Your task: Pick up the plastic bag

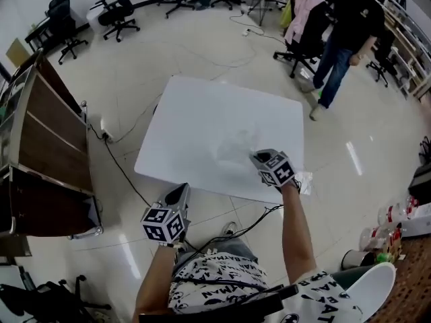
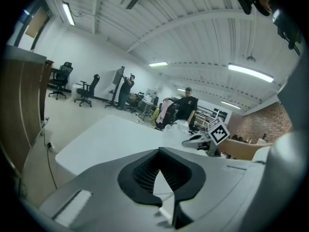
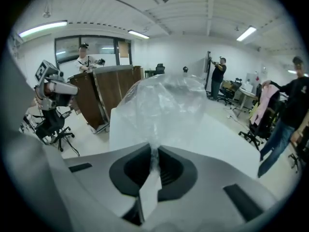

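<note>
A clear, crumpled plastic bag (image 1: pixel 232 150) is over the front right part of the white table (image 1: pixel 202 106). My right gripper (image 1: pixel 260 157) is shut on one edge of it. In the right gripper view the bag (image 3: pixel 164 105) billows up in front of the closed jaws of the right gripper (image 3: pixel 153 154), with a pinched strip of film between them. My left gripper (image 1: pixel 180 192) hangs just off the table's front edge, away from the bag. Its jaws look shut with nothing in them in the left gripper view (image 2: pixel 160 151), where the bag (image 2: pixel 177 126) shows beyond.
A person in a dark top (image 1: pixel 350 36) walks at the far right beside office chairs (image 1: pixel 303 39). A wooden cabinet (image 1: pixel 40 133) stands left of the table. Cables (image 1: pixel 121 170) trail on the floor near the front edge. Bottles (image 1: pixel 390 224) sit at the right.
</note>
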Demonstrator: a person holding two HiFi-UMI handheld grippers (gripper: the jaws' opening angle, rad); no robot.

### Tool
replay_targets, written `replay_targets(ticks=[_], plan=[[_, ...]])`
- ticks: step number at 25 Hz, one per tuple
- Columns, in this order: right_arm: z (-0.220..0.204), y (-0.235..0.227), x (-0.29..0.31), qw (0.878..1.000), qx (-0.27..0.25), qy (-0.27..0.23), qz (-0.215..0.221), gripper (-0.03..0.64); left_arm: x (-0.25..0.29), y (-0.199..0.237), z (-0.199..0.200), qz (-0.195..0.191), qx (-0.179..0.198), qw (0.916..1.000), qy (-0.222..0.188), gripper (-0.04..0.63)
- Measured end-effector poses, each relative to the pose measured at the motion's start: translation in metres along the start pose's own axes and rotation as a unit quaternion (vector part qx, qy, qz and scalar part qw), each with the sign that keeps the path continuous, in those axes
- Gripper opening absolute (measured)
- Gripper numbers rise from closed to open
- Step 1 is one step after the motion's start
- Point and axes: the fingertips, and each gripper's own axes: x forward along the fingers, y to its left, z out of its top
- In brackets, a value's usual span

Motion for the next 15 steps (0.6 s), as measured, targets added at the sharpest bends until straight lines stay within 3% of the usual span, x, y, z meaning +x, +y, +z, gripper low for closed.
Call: replay_targets(ticks=[6, 12, 13, 15], plan=[[0.001, 0.064, 0.123, 0.992, -0.096, 0.059, 0.054, 0.014, -0.022, 0.022, -0.014, 0.057, -0.022, 0.9981, 0.001, -0.002], [0.003, 0.094, 0.174, 0.991, -0.081, 0.086, 0.064, 0.031, -0.032, 0.041, -0.032, 0.085, -0.045, 0.9953, 0.009, -0.002], [-0.001, 0.096, 0.179, 0.991, -0.078, 0.089, 0.065, 0.109, -0.032, 0.043, -0.034, 0.085, -0.046, 0.9952, 0.01, -0.002], [-0.004, 0.1, 0.186, 0.991, -0.075, 0.088, 0.064, 0.146, -0.031, 0.045, -0.037, 0.084, -0.047, 0.9952, 0.014, -0.002]])
